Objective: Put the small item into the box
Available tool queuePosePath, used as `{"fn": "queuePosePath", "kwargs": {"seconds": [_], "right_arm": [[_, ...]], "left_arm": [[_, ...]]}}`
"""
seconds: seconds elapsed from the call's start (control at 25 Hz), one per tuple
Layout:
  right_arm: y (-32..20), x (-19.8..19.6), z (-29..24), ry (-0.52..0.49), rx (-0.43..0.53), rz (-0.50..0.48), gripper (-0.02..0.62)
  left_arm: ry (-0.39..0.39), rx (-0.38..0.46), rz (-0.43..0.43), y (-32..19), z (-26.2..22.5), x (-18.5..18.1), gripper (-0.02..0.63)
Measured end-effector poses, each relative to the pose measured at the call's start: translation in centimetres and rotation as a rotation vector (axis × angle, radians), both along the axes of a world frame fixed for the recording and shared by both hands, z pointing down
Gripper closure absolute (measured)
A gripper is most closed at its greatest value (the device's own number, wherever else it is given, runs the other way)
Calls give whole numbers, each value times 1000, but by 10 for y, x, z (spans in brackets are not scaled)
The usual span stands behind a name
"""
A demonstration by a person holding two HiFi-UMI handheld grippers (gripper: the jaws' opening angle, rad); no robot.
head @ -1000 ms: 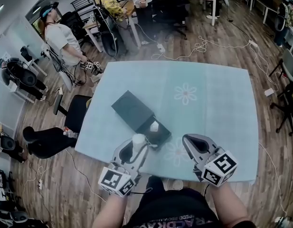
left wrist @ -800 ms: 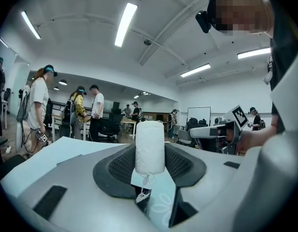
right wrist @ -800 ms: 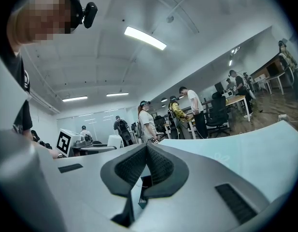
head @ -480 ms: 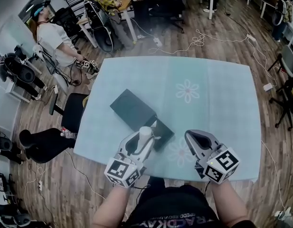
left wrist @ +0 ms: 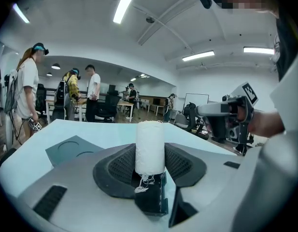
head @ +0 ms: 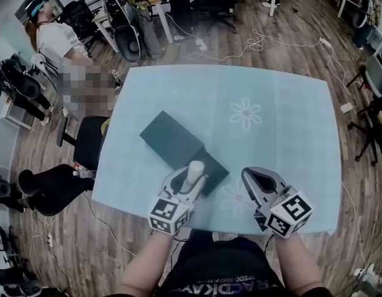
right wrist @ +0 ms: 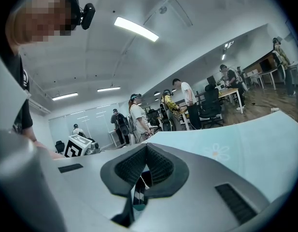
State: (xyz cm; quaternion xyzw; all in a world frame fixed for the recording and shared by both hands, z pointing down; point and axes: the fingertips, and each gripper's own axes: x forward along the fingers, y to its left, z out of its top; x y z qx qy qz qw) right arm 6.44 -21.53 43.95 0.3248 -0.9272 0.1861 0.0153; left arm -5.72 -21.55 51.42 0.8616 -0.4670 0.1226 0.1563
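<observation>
- Small item [left wrist: 149,146] gripped by our left tongs [head: 192,177], lower centre.
- Not in box [head: 169,138] yet; we've lowering + release left.
- Right tongs [head: 259,177] closed, empty.

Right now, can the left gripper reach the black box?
Probably yes: the left gripper, shut on the white roll, hovers at the black box's open end, with nothing between them and the right gripper off to the side.

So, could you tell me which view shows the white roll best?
The left gripper view: the roll stands upright, large, between the fingers. The head view shows it small, by the box; the right gripper view does not show it.
</observation>
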Motion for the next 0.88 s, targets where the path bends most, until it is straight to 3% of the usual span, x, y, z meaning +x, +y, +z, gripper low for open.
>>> {"fn": "queuePosePath", "kwargs": {"seconds": [0.36,0.88], "right_arm": [[-12,-12,17,19,-53,36,577],[-35,15,36,8,-101,143,577]], "left_arm": [[-69,-127,64,-17,49,-4,407],[-277,-331,176,-24,115,8,407]]}}
